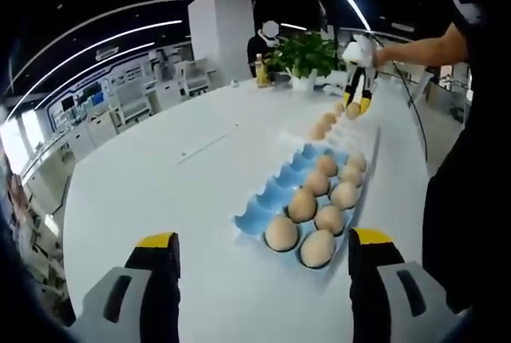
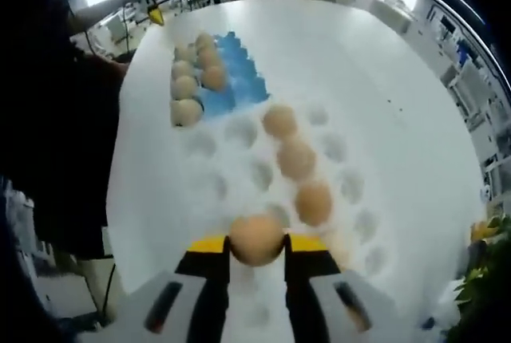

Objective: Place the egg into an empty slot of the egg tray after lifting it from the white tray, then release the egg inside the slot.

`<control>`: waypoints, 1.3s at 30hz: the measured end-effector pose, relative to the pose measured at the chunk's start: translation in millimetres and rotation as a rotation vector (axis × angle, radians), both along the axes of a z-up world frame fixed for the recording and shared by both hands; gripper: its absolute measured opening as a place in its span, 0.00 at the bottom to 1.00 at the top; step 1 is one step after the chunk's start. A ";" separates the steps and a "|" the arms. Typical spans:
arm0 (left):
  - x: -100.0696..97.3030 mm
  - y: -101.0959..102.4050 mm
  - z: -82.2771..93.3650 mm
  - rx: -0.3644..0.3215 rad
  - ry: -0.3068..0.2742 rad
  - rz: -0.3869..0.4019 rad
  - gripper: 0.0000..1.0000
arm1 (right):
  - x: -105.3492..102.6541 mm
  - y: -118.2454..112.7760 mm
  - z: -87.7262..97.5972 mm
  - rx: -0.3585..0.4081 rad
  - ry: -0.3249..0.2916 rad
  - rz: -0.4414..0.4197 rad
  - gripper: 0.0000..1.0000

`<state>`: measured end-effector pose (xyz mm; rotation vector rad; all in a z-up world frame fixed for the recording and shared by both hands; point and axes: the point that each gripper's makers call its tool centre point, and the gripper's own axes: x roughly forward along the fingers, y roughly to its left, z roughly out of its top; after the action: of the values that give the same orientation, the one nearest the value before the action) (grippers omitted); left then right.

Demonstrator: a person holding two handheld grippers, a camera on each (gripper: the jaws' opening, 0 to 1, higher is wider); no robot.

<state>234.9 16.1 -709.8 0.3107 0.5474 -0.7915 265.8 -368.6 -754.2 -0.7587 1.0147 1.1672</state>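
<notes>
My right gripper is shut on a brown egg, held over the near end of the white tray. Three more eggs lie in a row in that tray. Beyond it the blue egg tray holds several eggs on its left side, and its right slots show bare blue. In the left gripper view my left gripper stands open just in front of the blue egg tray. Far off, the right gripper grips the egg above the white tray.
Everything sits on a large white round table. A potted plant and a yellow bottle stand at its far edge, with a person behind them. The left gripper shows beyond the blue tray. My own arm and dark clothing flank the right side.
</notes>
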 end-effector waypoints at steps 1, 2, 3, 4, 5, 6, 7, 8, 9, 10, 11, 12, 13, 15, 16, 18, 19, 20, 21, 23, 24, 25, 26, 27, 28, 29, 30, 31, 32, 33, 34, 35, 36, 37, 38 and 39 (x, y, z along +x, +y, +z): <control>-0.3 -0.2 0.0 -0.002 0.002 0.000 0.89 | 1.1 4.0 0.5 0.006 -0.007 0.006 0.26; -0.1 0.1 -0.2 -0.002 0.002 0.001 0.89 | 0.9 9.9 1.4 0.015 -0.005 0.013 0.26; 0.0 0.6 -0.4 0.000 0.001 0.001 0.88 | 1.3 14.4 2.0 0.026 -0.008 0.019 0.26; 0.2 1.1 -0.7 0.004 0.001 0.002 0.88 | 1.2 21.9 2.9 0.041 -0.009 0.026 0.26; 0.2 0.9 -0.3 0.004 -0.001 0.001 0.88 | 0.1 26.4 2.9 0.049 0.001 0.030 0.26; 0.2 0.4 0.1 0.002 -0.002 -0.001 0.88 | 0.0 33.7 2.6 0.057 -0.003 0.040 0.26; 0.2 0.1 0.6 0.000 -0.003 -0.001 0.88 | -0.7 39.0 2.2 0.062 -0.005 0.057 0.26; 0.3 -0.1 0.6 0.000 -0.003 -0.001 0.88 | -2.5 44.5 2.1 0.067 0.001 0.068 0.26; 0.2 -0.2 0.7 0.000 -0.003 -0.002 0.88 | -3.1 53.2 2.7 0.080 -0.001 0.084 0.26; 0.3 -0.4 0.7 0.001 -0.004 -0.003 0.88 | -3.7 61.7 3.8 0.093 0.001 0.100 0.26; 0.2 -0.7 0.9 0.000 -0.004 -0.003 0.88 | -4.0 66.3 4.5 0.098 0.007 0.104 0.26; -0.1 -1.2 1.1 -0.002 -0.003 -0.004 0.88 | -3.3 71.2 5.2 0.106 0.004 0.110 0.26; -0.2 -1.3 1.3 -0.002 -0.004 -0.006 0.88 | -3.6 77.4 5.6 0.113 0.004 0.127 0.26; 0.1 -0.6 1.6 0.000 -0.008 -0.003 0.88 | -4.3 88.8 5.2 0.127 0.003 0.150 0.26; 0.6 0.1 1.8 0.002 -0.010 -0.001 0.88 | -6.2 92.9 4.7 0.131 0.015 0.156 0.26; 0.9 0.5 2.5 -0.005 -0.011 0.004 0.88 | -6.7 100.7 3.3 0.140 0.015 0.166 0.26; 0.6 0.4 2.4 -0.006 -0.011 0.004 0.88 | -7.9 104.9 1.4 0.139 0.022 0.179 0.26; 0.3 0.4 2.3 -0.004 -0.012 0.003 0.88 | -8.6 107.4 0.2 0.137 0.027 0.182 0.26; -0.3 0.8 1.9 0.000 -0.013 0.002 0.88 | -8.9 111.3 -0.9 0.143 0.026 0.193 0.26; -0.8 1.8 1.8 -0.001 -0.012 0.004 0.88 | -9.2 115.7 -2.5 0.144 0.033 0.202 0.26; -0.8 2.0 1.9 -0.001 -0.011 0.005 0.88 | -10.0 119.3 -2.5 0.148 0.029 0.211 0.26; -1.0 2.6 2.1 -0.003 -0.011 0.007 0.88 | -11.4 123.2 -2.5 0.151 0.036 0.220 0.26; -1.0 2.8 2.2 -0.003 -0.012 0.007 0.88 | -10.8 126.4 -3.3 0.155 0.034 0.227 0.26; -1.2 2.7 2.3 -0.002 -0.012 0.007 0.88 | -10.5 128.6 -3.8 0.156 0.032 0.234 0.26; -1.3 2.7 2.3 -0.002 -0.011 0.006 0.88 | -10.3 131.9 -4.3 0.157 0.036 0.239 0.26; -1.4 2.5 2.3 -0.002 -0.012 0.006 0.88 | -10.7 134.3 -4.4 0.161 0.038 0.245 0.26; -1.6 2.4 2.3 -0.002 -0.011 0.005 0.88 | -10.4 137.4 -4.9 0.164 0.040 0.251 0.26; -1.7 2.2 2.4 -0.001 -0.012 0.005 0.88 | -10.2 139.5 -5.3 0.165 0.040 0.256 0.26; -1.7 1.9 3.0 -0.004 -0.014 0.005 0.88 | -9.8 142.6 -6.0 0.167 0.042 0.259 0.26; -1.8 1.7 3.3 -0.005 -0.014 0.005 0.88 | -9.4 143.6 -6.3 0.169 0.043 0.260 0.26; -1.8 1.8 3.4 -0.006 -0.013 0.006 0.88 | -8.7 146.9 -7.4 0.172 0.045 0.263 0.26; -1.9 2.0 3.4 -0.005 -0.012 0.006 0.88 | -9.0 149.8 -8.4 0.171 0.049 0.269 0.26; -2.0 2.2 3.4 -0.004 -0.012 0.005 0.88 | -8.6 151.9 -8.8 0.172 0.047 0.274 0.26; -1.8 2.7 3.8 -0.003 -0.014 0.006 0.88 | -8.2 154.8 -9.5 0.173 0.052 0.278 0.26; -1.8 3.1 3.9 -0.003 -0.012 0.007 0.88 | -8.2 155.7 -9.7 0.173 0.054 0.279 0.26; -1.8 3.3 4.0 -0.003 -0.012 0.008 0.88 | -8.3 158.6 -10.8 0.173 0.058 0.284 0.26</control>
<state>233.1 19.4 -705.8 0.3103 0.5359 -0.7826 257.5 -210.0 -765.0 -0.7501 0.8573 1.5091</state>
